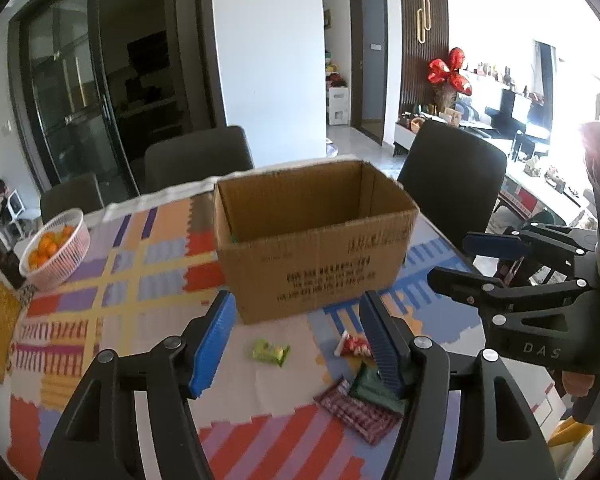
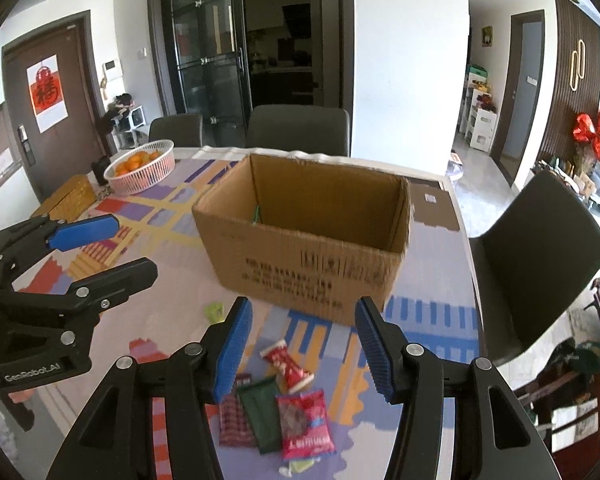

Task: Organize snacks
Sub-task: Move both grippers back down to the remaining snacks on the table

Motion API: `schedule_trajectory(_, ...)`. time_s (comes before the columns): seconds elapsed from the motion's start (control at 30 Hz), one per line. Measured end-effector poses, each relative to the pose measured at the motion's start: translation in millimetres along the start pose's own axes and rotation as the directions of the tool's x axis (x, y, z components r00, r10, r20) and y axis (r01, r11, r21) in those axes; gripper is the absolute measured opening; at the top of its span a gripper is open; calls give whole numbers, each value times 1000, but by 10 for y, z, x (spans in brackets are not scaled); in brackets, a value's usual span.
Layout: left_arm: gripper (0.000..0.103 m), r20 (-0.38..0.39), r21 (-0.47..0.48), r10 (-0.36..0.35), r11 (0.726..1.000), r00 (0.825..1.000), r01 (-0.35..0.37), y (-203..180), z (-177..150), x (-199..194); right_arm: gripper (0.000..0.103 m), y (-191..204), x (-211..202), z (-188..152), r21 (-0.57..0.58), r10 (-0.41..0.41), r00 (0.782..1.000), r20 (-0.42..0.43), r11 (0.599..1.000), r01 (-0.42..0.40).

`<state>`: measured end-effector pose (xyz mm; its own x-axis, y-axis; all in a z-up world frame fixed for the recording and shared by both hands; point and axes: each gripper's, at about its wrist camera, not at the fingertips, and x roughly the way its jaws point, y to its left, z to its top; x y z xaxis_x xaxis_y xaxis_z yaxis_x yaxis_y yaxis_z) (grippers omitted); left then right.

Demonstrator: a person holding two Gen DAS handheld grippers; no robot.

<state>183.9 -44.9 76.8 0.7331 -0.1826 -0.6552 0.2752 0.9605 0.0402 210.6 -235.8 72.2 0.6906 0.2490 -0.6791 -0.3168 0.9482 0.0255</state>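
Both grippers hang above the near part of the tabletop [image 2: 432, 312], and both stand spread with nothing between the blue pads. From the right wrist view, the right gripper [image 2: 304, 344] has a small heap of snacks just below it, at about 6 o'clock from the gap: a red packet [image 2: 306, 424], a dark green packet [image 2: 260, 412], a checked dark red packet [image 2: 234, 420] and a red-and-white candy wrapper [image 2: 287, 364], which overlap or touch each other. The left gripper [image 1: 296, 340] has a light green snack [image 1: 271, 352] lying alone almost in its gap, a little toward 6 o'clock.

I think the step in hand is to pick one snack. To do it well, each gripper should go down over one packet only. The lone green snack is easy for the left. The right should take the top red packet by its edge, so the others do not come with it.

Farther, at 12 o'clock, the open cardboard box [image 2: 312, 268] waits. Beyond it, at 10 o'clock, a basket of oranges [image 2: 140, 172] stands well apart.
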Motion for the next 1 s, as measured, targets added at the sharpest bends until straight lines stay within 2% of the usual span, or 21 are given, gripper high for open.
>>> schedule_trajectory(0.2, 64, -64, -29, -1, 1000, 998, -1, -2, -283, 84, 54, 45, 76, -235, -5, 10, 999, -50, 1000, -10)
schedule_trajectory(0.53, 64, -173, -82, 5, 996, 985, -20, 161, -595, 439, 54, 128, 503, -509, -14, 26, 983, -183, 999, -29)
schedule_trajectory(0.8, 64, -197, -56, 2, 998, 981, -13, 297, -713, 756, 54, 189, 864, -600, -30, 16, 965, -262, 999, -24)
schedule_trajectory(1.0, 64, -243, -26, -21, 1000, 970, 16, 379, -785, 1068, 55, 239, 1170, -637, -56, -3, 946, -324, 998, -17)
